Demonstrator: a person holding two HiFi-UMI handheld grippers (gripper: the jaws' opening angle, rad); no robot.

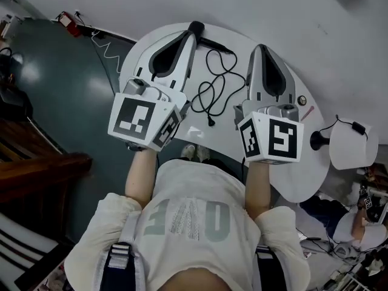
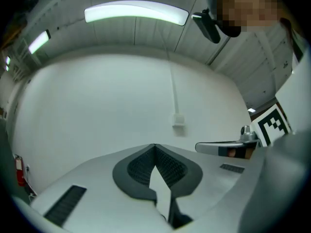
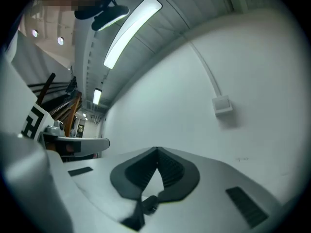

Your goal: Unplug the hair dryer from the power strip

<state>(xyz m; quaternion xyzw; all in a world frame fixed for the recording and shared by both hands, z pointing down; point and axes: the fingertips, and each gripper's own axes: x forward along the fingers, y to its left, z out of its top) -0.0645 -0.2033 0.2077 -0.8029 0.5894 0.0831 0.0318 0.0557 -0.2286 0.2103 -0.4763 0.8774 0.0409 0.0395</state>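
- Coiled black cable (image 1: 213, 90) lies on the round white table (image 1: 292, 180), between the left gripper (image 1: 190, 38) and the right gripper (image 1: 260, 48).
- Small round white side table (image 1: 351, 145) stands right of it.

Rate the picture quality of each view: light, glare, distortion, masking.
Head view: even soft light, sharp; white table bright against darker surroundings. Left gripper view: strong fisheye bend, black corners, ceiling light strip glaring, mosaic patch top right. Right gripper view: same bend and corners, bright light strip, mosaic top left.
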